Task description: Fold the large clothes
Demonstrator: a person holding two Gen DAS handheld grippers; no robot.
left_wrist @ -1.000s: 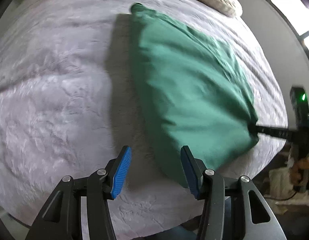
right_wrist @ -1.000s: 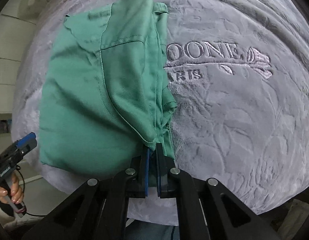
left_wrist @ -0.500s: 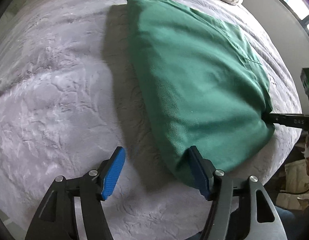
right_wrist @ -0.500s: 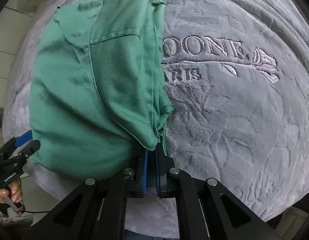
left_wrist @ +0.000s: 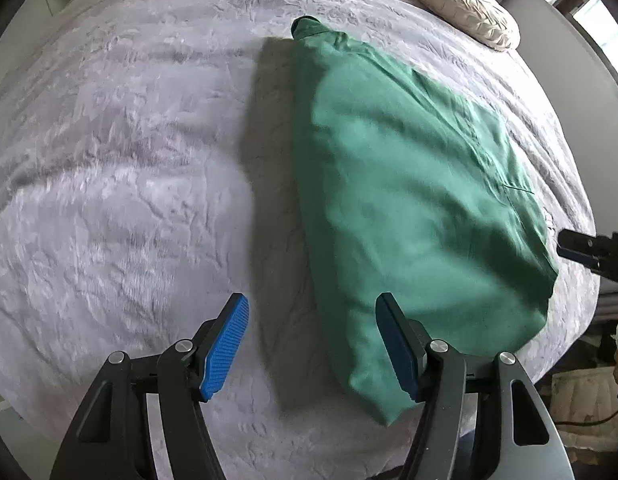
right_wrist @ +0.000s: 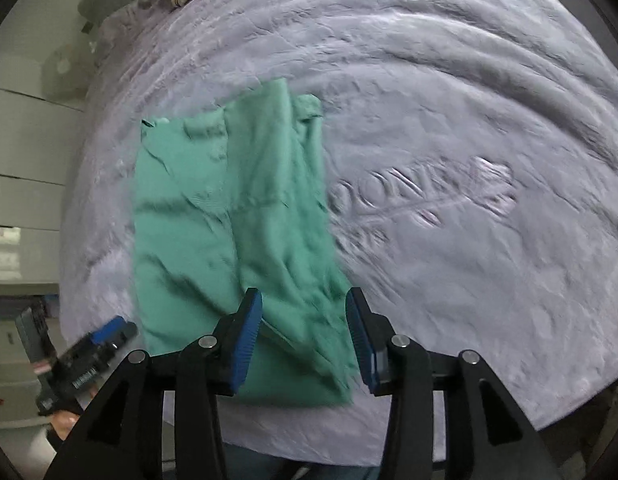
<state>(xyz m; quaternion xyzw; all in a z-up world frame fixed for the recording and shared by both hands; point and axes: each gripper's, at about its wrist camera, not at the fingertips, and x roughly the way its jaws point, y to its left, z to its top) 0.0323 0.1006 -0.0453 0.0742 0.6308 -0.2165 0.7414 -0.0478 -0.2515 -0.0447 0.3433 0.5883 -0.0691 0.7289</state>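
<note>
The green garment (left_wrist: 413, 208) is laid folded on the grey blanket (left_wrist: 129, 184) near its near edge; the left gripper (left_wrist: 311, 344) is held wide, empty; the right gripper (right_wrist: 305, 332) is seen opening above the cloth, nothing gripped.

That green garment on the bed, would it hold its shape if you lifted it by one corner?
Probably not. The green garment lies creased and folded over itself, so it would likely droop. It also looks thin and light, and may drag on the plush grey bedspread.

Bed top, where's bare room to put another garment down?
Bare grey bedspread lies left of the green garment in the left wrist view, and beyond it over the embroidered lettering. Crowded: the cream pillow at the far edge.
</note>
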